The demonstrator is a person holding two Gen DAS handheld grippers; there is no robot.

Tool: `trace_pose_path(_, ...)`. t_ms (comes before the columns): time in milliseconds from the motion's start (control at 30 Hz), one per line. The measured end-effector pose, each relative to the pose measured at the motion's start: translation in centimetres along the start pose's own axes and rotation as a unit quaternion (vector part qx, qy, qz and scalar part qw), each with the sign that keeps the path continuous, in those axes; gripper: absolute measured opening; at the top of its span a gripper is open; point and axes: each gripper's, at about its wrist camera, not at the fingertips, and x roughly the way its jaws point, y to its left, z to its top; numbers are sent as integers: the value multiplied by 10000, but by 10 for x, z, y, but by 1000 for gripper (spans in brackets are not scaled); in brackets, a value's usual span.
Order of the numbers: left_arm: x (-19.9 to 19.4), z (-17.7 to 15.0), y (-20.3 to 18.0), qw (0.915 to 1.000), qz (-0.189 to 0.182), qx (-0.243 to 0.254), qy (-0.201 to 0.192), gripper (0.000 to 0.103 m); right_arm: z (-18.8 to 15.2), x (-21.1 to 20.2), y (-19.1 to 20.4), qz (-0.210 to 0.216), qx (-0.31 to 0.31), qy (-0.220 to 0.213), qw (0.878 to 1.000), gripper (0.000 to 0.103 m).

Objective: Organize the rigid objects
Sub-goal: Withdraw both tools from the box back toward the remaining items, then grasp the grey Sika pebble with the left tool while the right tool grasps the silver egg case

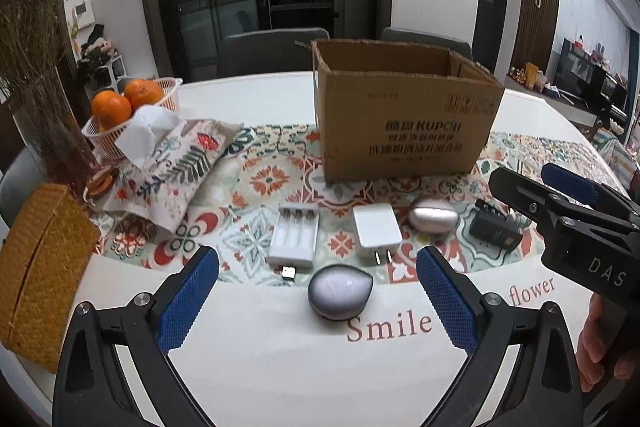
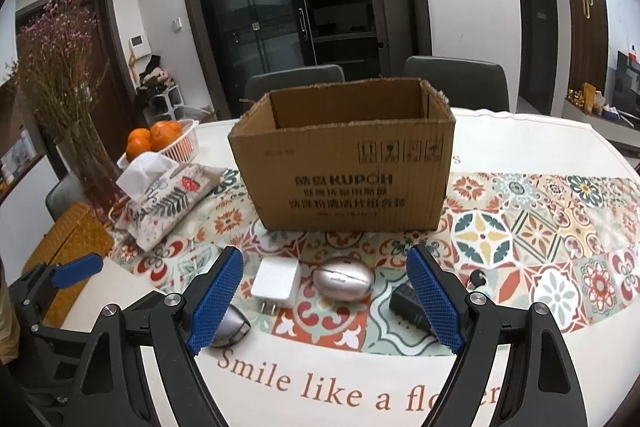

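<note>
Starting at the left, our left gripper (image 1: 318, 291) hangs with its blue pads spread wide and nothing between them. The battery charger (image 1: 293, 241) lies just beyond it, slightly left of centre, its long axis running near to far. The silver teardrop piece (image 1: 340, 291) sits dead ahead between the pads, closest to this claw, so we judge it the natural first pick; its point faces right and far.

Next right lies the white plug adapter (image 1: 376, 233), prongs toward us, then the silver egg-shaped piece (image 1: 434, 221), long axis left to right. Our right gripper (image 2: 326, 301) is likewise spread and empty, with the adapter and egg ahead of it and the black adapter (image 2: 406, 303) partly behind its right pad.

The cardboard box (image 2: 344, 183) stands open-topped on the far side, apart from the row. The near table (image 1: 280, 367) offers free room; the box's near wall is the edge to clear.
</note>
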Motion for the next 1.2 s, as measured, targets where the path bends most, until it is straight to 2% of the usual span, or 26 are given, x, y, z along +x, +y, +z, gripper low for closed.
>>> trace_pose_path(433, 31, -23, -4, 9992, -134, -100, 356, 100, -17, 31, -3, 78, -324, 379, 9987, 84)
trace_pose_path(867, 71, -34, -3, 9960, -57, -299, 845, 98, -23, 71, -5, 98, -764, 902, 9929, 84)
trace_pose_path(1200, 87, -32, -4, 9944, -14, -409, 972, 97, -20, 102, -5, 128, -1129, 1246, 9857, 84)
